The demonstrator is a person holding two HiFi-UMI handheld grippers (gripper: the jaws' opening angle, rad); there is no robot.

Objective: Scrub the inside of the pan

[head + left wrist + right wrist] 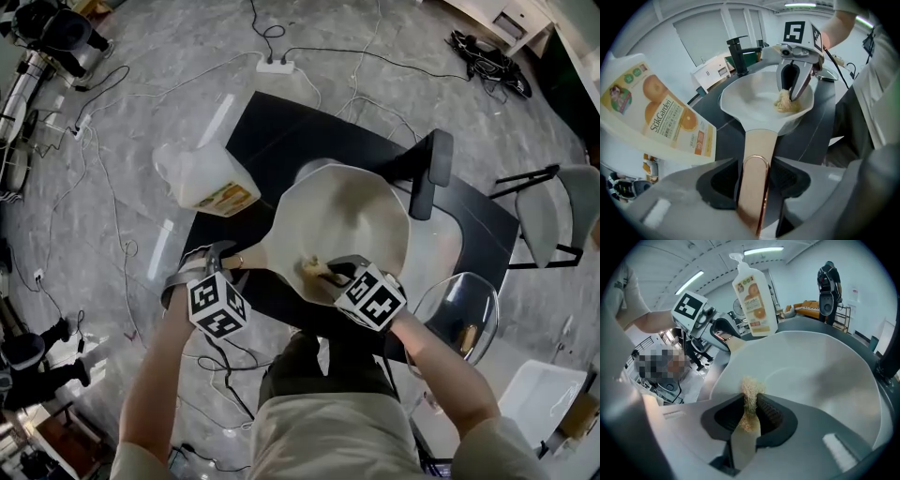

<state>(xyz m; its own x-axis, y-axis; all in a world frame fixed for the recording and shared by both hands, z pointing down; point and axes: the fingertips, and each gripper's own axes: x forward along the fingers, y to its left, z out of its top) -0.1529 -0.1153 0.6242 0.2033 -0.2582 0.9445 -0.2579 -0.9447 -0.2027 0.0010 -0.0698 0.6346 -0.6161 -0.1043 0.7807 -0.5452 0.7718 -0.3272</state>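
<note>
Pan point(347, 216) sits over a black table point(281, 131) on grey marbled floor point(159, 84).

One text can be read: the brand on the bottle point(661, 122), seen in the left gripper view. Dark letters slant across its white label point(670, 123) and read "SukGarden", though the letters before "Garden" are not sure. They stand among pictures of oranges. The print in the label's round green logo and on its small orange patch is too small to read. In the right gripper view the same label is too small to read. The left cube point(218, 306) and right cube point(370, 298) bear black-and-white square code patterns.
</note>
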